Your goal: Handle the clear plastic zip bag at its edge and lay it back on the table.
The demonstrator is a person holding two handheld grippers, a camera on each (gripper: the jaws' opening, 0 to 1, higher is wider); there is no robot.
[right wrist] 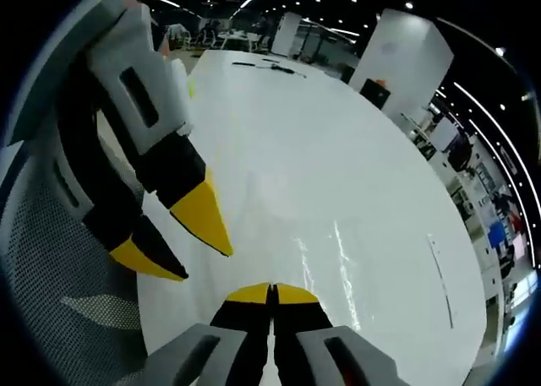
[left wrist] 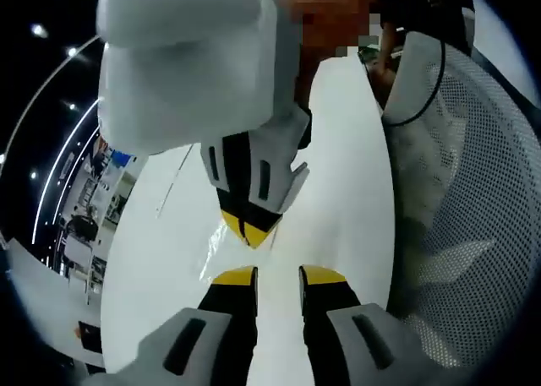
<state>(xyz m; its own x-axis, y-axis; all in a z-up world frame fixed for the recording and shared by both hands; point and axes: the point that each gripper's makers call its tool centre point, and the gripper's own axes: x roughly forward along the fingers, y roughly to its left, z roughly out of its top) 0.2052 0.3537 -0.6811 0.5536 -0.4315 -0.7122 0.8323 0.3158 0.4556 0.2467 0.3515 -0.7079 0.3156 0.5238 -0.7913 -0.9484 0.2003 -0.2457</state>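
The clear plastic zip bag [left wrist: 221,251] lies flat on the white surface [left wrist: 338,192], nearly invisible but for glints and faint creases. In the right gripper view its sheen [right wrist: 330,268] runs ahead of the yellow tips. Whether any edge of it is pinched, I cannot tell.
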